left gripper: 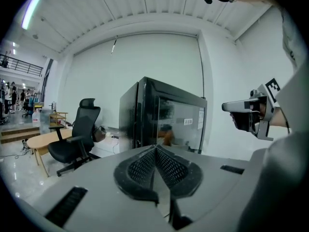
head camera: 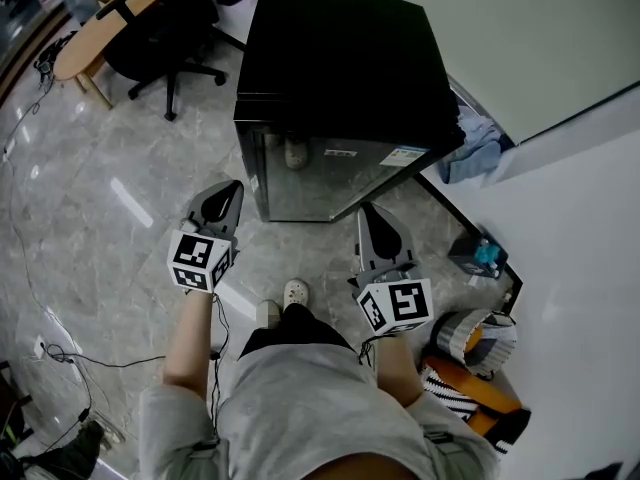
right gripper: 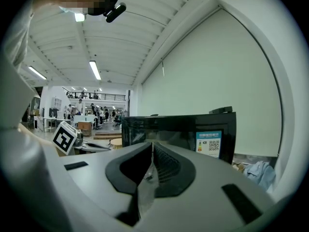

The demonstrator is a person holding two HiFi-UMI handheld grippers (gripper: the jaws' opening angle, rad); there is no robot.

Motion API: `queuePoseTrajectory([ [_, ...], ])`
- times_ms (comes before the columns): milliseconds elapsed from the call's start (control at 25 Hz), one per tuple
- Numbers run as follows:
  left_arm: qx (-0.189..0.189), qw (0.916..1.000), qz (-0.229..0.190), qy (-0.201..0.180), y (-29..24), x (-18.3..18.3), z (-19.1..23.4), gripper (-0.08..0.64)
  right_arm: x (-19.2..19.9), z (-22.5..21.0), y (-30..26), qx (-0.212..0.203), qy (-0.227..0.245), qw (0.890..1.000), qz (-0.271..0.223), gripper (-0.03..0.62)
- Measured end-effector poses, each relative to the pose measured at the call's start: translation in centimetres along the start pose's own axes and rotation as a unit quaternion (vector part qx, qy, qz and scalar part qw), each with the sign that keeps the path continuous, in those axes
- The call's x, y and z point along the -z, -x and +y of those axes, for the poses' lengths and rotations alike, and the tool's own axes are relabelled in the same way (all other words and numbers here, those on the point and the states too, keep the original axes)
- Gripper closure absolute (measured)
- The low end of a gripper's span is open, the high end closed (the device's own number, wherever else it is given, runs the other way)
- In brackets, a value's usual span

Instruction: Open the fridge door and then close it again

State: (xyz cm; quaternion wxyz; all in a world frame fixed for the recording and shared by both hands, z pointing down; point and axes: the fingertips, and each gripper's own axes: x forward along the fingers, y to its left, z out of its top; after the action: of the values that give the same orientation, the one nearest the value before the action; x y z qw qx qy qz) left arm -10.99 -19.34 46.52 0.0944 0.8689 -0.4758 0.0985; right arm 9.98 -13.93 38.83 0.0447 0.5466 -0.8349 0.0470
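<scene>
A small black fridge (head camera: pixel 340 58) stands on the floor against the wall, and its glass door (head camera: pixel 330 178) is closed. It shows ahead in the left gripper view (left gripper: pixel 164 120) and in the right gripper view (right gripper: pixel 193 134). My left gripper (head camera: pixel 232 186) hovers short of the door's left corner with its jaws together and nothing between them (left gripper: pixel 154 148). My right gripper (head camera: pixel 368 208) hangs in front of the door's right side, also shut and holding nothing (right gripper: pixel 150 144). Neither gripper touches the fridge.
A black office chair (head camera: pixel 165 28) and a wooden table (head camera: pixel 95 33) stand at the far left. A blue cloth (head camera: pixel 475 148) lies right of the fridge. A striped bag (head camera: pixel 480 338) and a dark box (head camera: pixel 478 253) sit by the right wall. Cables (head camera: pixel 60 358) trail across the floor.
</scene>
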Motion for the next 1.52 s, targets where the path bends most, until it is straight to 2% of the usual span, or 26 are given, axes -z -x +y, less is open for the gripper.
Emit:
queuePoseTrajectory([
  [160, 0.002, 0.9997, -0.015, -0.020, 2.1, -1.1, -1.2, 0.546, -0.6, 0.9, 0.6, -0.004, 0.004, 1.000, -0.008, 0.566],
  [520, 0.008, 0.9974, -0.068, -0.021, 6.9, -4.8, -3.7, 0.546, -2.4, 2.9, 2.2, -0.007, 0.017, 0.999, -0.027, 0.566],
  [760, 0.006, 0.9945, -0.094, -0.045, 9.4, -6.0, -5.0, 0.546, -3.3, 4.0, 3.5, -0.005, 0.026, 0.999, -0.039, 0.566],
  [1120, 0.008, 0.9918, -0.125, -0.025, 12.9, -7.8, -6.8, 0.546, -4.5, 5.4, 5.9, 0.000, 0.033, 0.998, -0.055, 0.566],
  [1360, 0.011, 0.9912, -0.128, -0.031, 14.9, -8.5, -7.7, 0.546, -4.8, 6.3, 6.9, 0.001, 0.034, 0.998, -0.059, 0.566],
  [1520, 0.022, 0.9927, -0.113, -0.035, 15.5, -7.9, -8.4, 0.546, -5.0, 6.9, 7.5, -0.001, 0.039, 0.997, -0.062, 0.567],
])
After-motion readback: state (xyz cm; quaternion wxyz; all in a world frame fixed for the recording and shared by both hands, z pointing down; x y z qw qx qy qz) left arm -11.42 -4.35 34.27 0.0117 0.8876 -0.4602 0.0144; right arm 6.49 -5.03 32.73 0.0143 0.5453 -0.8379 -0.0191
